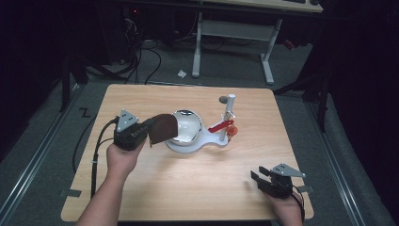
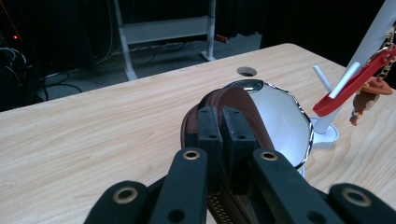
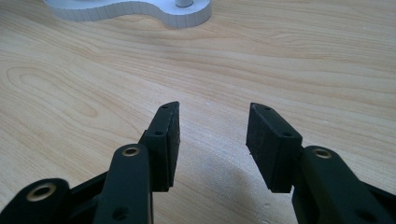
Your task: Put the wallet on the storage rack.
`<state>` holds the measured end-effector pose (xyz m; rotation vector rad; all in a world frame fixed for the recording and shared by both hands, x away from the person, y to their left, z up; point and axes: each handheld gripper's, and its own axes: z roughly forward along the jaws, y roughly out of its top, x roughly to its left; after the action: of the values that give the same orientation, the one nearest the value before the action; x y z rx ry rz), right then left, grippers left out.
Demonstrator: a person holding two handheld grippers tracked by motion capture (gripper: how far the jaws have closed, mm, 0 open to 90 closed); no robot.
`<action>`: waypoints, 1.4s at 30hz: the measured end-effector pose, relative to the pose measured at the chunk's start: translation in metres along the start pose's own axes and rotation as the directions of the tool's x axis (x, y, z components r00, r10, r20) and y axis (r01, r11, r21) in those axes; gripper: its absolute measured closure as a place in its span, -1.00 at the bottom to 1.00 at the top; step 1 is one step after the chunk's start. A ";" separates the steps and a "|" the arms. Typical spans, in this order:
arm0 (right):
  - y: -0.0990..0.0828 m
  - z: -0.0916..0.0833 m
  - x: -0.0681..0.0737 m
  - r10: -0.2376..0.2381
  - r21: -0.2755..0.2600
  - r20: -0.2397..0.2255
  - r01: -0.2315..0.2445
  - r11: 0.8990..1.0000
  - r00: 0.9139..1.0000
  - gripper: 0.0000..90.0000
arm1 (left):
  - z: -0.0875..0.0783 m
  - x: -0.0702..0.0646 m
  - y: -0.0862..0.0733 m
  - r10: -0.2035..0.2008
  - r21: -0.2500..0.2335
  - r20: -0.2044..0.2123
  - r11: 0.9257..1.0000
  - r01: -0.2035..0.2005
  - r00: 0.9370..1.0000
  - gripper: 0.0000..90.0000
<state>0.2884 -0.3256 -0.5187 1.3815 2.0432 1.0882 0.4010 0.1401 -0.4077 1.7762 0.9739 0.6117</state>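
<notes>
Looking down from the high view, I have the left gripper (image 1: pixel 147 132) clamped on a brown zippered pouch (image 1: pixel 163 128), held off the table (image 1: pixel 188 188) and leaning against the left edge of the white bowl (image 1: pixel 188 126) on its white stand (image 1: pixel 197 143). My worry is a nudge: if I swing the pouch farther right, it could shove the bowl on its base or catch the red hook (image 1: pixel 219 126) and the small figure charm (image 1: pixel 230 130) on the post (image 1: pixel 229 113). The right gripper (image 1: pixel 258 177) sits low near the table's front right corner, well apart from all that.

In the left gripper view, the 2 jaws are pinched tight on the pouch's (image 2: pixel 224 112) rim. It looks like dark brown leather, rounded, with a brass zipper along the lower edge. I judge the hold narrow, so a quick tilt could let it twist or slip.

In the right gripper view, the right gripper (image 3: pixel 212 140) stands parted with nothing between the jaws, bare wood beneath and the stand's base (image 3: pixel 140 11) beyond.
</notes>
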 end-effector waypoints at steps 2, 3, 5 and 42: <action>0.000 0.000 0.000 -0.001 0.000 0.000 0.001 1.000 1.000 0.22 | 0.003 -0.001 0.003 0.001 0.006 0.003 1.000 -0.001 1.000 0.94; 0.000 0.000 0.000 -0.002 0.000 0.000 0.002 1.000 1.000 0.22 | 0.005 -0.002 0.004 0.004 0.011 0.003 1.000 -0.004 1.000 0.94; 0.000 0.000 0.000 0.004 0.000 0.000 -0.004 1.000 1.000 0.22 | 0.008 -0.004 0.006 0.005 0.013 0.004 1.000 -0.005 1.000 0.94; 0.001 -0.002 -0.002 0.001 -0.012 -0.012 -0.001 1.000 1.000 0.22 | 0.061 -0.029 0.020 0.022 0.148 -0.079 0.989 -0.011 0.997 0.93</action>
<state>0.2878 -0.3281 -0.5170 1.3736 2.0408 1.1104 0.4382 0.0800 -0.4125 1.9034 1.0840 0.6396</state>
